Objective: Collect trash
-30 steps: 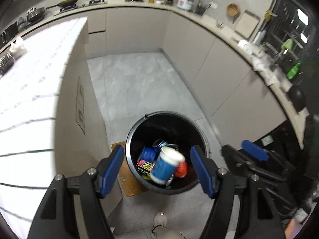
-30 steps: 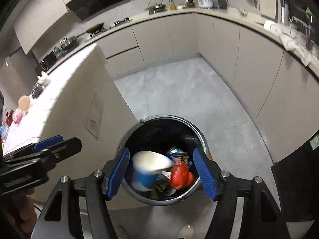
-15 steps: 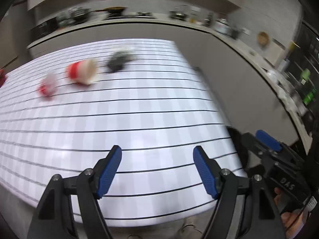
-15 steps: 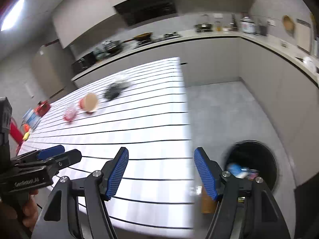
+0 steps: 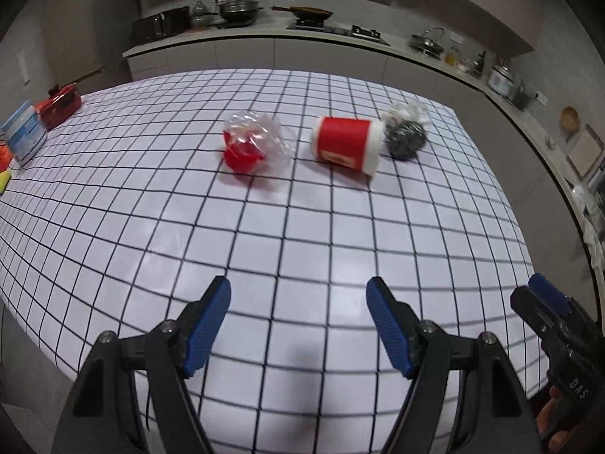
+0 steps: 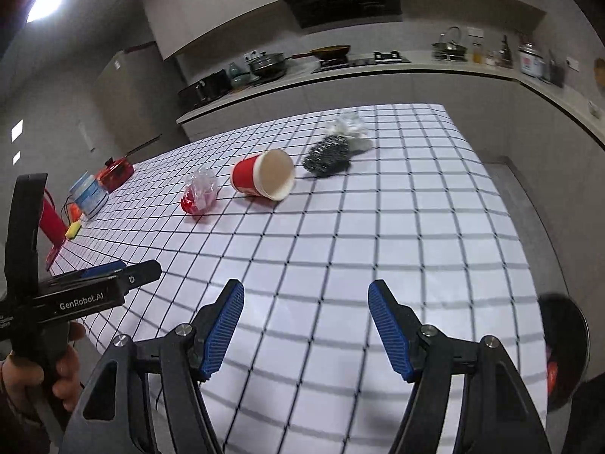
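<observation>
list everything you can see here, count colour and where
paper cup: 1, red and white, on its side mid-table
plastic wrapper: 1, clear over red, left of the cup
steel scourer: 1, dark grey, right of the cup
crumpled plastic: 1, clear white, behind the scourer
tub: 1, white and blue, table's left edge
red pot: 1, beside the tub
table: 1, white, black grid
trash bin: 1, black, on the floor at right
left gripper: 1, black, blue pads, open
right gripper: 1, black, blue pads, open
</observation>
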Available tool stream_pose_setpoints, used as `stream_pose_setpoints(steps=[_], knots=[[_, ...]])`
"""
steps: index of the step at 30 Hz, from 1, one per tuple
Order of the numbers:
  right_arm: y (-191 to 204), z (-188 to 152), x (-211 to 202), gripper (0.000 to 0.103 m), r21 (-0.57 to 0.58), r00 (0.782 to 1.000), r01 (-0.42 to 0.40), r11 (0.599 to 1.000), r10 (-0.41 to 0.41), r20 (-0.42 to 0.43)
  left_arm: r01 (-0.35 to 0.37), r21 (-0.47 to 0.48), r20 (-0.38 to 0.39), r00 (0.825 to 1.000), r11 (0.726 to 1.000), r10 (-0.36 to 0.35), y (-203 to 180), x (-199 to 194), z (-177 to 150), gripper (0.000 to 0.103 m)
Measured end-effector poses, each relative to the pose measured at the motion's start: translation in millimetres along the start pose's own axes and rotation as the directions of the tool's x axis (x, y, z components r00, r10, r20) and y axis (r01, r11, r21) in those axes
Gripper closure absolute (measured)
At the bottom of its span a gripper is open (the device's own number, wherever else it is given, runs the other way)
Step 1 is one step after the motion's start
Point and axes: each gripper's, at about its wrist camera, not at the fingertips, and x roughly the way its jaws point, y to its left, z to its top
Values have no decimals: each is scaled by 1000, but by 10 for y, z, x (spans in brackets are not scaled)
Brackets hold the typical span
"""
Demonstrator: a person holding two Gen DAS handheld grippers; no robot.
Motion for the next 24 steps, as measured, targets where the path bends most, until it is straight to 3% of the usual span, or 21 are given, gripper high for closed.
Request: stream_pose_setpoints(steps=[7, 15, 24], knots=[[32, 366, 454, 33, -43, 999, -47, 998, 47, -9, -55, -34, -12, 998, 998, 54, 169, 323, 367, 28], [286, 595, 918, 33, -89, 996, -79, 993, 75, -50, -75, -26, -30, 997, 997, 74, 337, 534, 552, 28], [613, 668, 1373, 33, -59, 997, -34, 998, 30, -70, -1, 60, -67, 998, 998, 5, 634, 816, 809, 28]])
